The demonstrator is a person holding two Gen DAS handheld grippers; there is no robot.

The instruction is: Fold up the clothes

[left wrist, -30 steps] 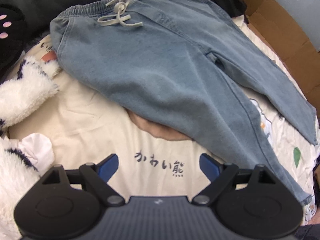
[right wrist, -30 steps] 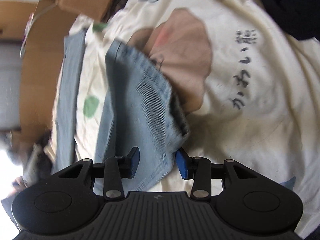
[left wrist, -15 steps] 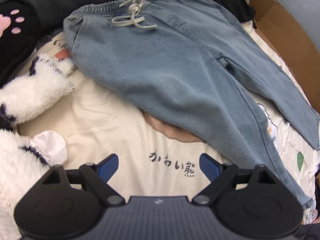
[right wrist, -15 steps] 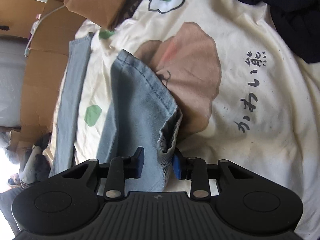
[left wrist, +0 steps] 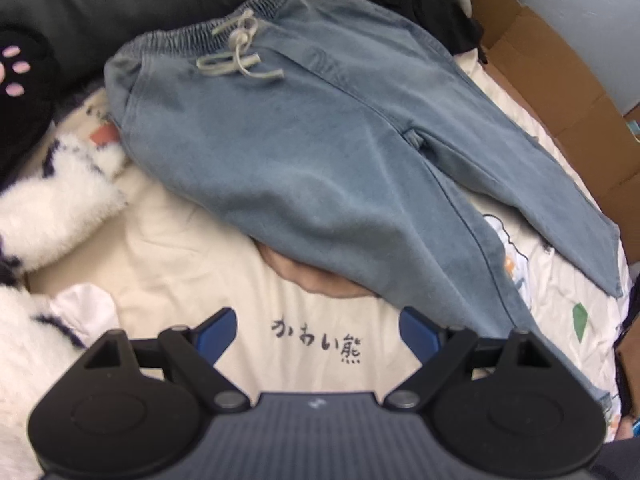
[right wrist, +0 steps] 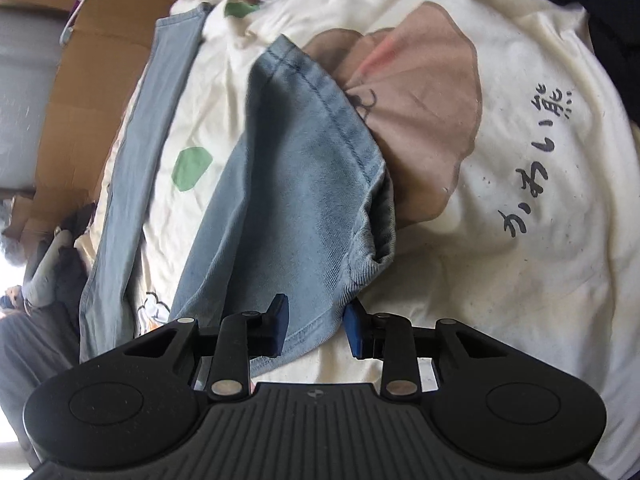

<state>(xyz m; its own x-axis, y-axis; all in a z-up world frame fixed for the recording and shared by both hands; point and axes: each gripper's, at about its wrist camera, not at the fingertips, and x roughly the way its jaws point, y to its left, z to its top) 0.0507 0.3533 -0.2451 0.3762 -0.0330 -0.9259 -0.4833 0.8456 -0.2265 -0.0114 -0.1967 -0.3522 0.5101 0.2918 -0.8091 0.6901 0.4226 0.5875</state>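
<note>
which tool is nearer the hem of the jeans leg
Right. The right tool has the jeans leg hem between its blue fingers; the left tool hangs open over the cream bedding, short of the jeans.

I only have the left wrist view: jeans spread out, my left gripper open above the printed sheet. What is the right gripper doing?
Observer: The right gripper sits at a leg hem of the jeans, denim between its fingers.
Operator: Clamped shut on it?
Observer: Not fully; a gap shows beside the right blue pad.
Operator: Is that hem lying flat?
Observer: No, the cuff is bunched and curled over the brown bear print.
</note>
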